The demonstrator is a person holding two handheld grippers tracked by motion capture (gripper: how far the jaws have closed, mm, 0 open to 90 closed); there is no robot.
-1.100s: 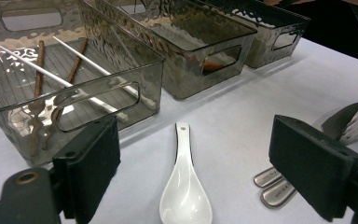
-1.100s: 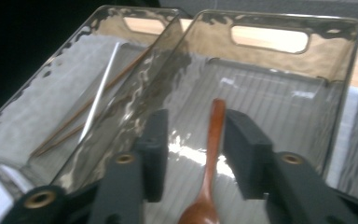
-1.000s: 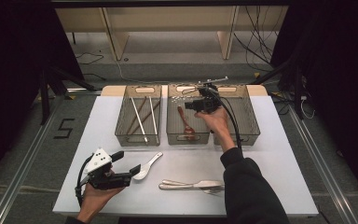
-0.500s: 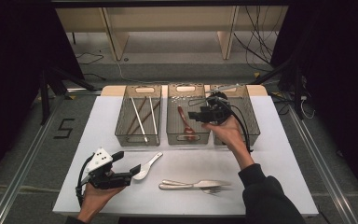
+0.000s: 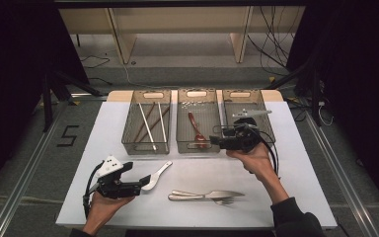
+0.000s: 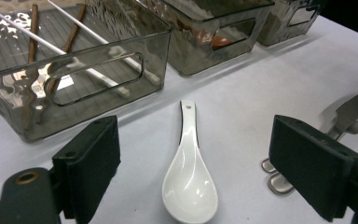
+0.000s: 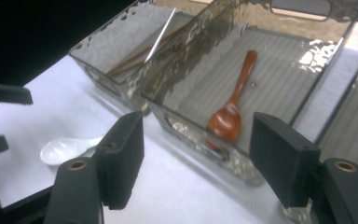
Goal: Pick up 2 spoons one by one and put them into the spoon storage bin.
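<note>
A white ceramic spoon [image 5: 156,174] lies on the white table, bowl toward my left gripper [image 5: 139,186]. Seen from the left gripper view, the spoon [image 6: 190,173] rests between the wide-open jaws of that gripper [image 6: 200,156], untouched. My right gripper [image 5: 217,141] hovers at the near wall of the middle bin [image 5: 181,144]. Its jaws have just been opening and nothing is between them. A wooden spoon [image 7: 230,112] lies in that bin, ahead of the right gripper [image 7: 196,154].
Three clear bins stand in a row at the back; the left bin [image 5: 128,144] holds several chopsticks [image 5: 146,126], and the right bin [image 5: 269,129] is beside my right hand. A metal fork and knife [image 5: 205,196] lie near the front edge.
The right hand has drawn back from above the bins toward the person, and its jaws stand wider. The left gripper and the white spoon have not moved.
</note>
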